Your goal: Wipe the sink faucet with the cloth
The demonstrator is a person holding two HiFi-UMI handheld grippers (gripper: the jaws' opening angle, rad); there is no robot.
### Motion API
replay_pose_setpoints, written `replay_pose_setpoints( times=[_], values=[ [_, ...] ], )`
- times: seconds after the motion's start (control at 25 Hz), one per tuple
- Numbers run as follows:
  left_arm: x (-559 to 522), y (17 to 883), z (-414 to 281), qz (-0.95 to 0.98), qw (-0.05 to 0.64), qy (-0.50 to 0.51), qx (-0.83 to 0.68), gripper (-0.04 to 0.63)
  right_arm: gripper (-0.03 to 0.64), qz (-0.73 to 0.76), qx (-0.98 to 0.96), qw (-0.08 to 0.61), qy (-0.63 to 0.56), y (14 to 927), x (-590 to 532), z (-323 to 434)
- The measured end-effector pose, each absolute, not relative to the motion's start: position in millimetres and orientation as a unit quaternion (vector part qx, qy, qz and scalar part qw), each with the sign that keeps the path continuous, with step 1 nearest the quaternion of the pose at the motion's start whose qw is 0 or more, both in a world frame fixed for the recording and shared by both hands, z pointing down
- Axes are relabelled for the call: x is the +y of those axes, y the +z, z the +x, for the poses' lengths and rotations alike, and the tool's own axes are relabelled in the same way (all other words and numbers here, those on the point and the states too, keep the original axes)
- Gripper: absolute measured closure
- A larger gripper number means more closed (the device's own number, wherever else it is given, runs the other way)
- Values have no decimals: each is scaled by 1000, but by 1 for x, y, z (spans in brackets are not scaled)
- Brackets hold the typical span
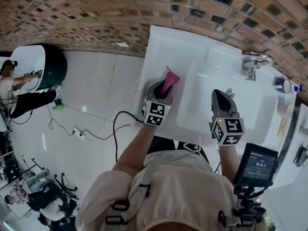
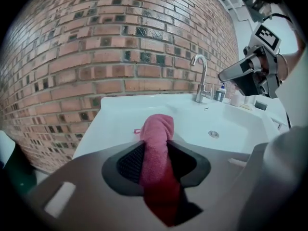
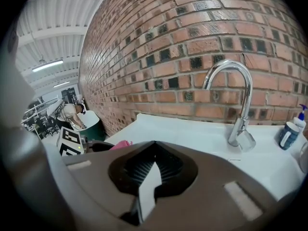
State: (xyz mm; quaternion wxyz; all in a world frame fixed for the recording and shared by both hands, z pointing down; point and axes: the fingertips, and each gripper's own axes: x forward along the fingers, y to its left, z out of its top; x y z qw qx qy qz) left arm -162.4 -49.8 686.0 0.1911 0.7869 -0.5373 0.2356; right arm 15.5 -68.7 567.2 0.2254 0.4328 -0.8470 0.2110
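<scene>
The pink cloth (image 1: 169,80) stands bunched between the jaws of my left gripper (image 1: 164,92), which is shut on it over the flat left part of the white sink (image 1: 163,40). In the left gripper view the cloth (image 2: 157,134) rises between the pads, and the chrome faucet (image 2: 201,80) stands far off at the right. My right gripper (image 1: 219,96) hovers over the basin with its jaws shut and nothing in them. The faucet (image 1: 253,64) is beyond it at the sink's back edge. In the right gripper view the faucet (image 3: 235,97) arches ahead, to the right of the jaw tips (image 3: 154,147).
A brick wall (image 1: 96,13) backs the sink. A blue-topped bottle (image 1: 283,84) and other small items stand to the right of the faucet. The drain (image 1: 230,92) lies in the basin. A screen on a mount (image 1: 256,165) is at my right. Cables (image 1: 96,134) cross the floor at the left.
</scene>
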Motion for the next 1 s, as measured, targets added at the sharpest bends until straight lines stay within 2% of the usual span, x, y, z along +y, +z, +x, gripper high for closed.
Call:
replay_pose_setpoints(
  times=[0.16, 0.32, 0.8, 0.84, 1.0],
  values=[
    [-49, 683, -159, 793, 200, 228, -529, 431, 629, 432, -849, 222, 208, 563, -72, 13],
    [-52, 663, -164, 795, 197, 209, -533, 417, 629, 432, -852, 216, 200, 553, -76, 11],
    [-96, 500, -146, 825, 89, 81, -552, 423, 629, 435, -876, 161, 131, 470, -93, 2],
    [-98, 490, -141, 828, 82, 74, -550, 428, 629, 435, -879, 154, 123, 460, -94, 2],
    [-102, 447, -122, 839, 52, 45, -540, 517, 629, 438, -885, 126, 91, 422, -96, 7]
  ],
)
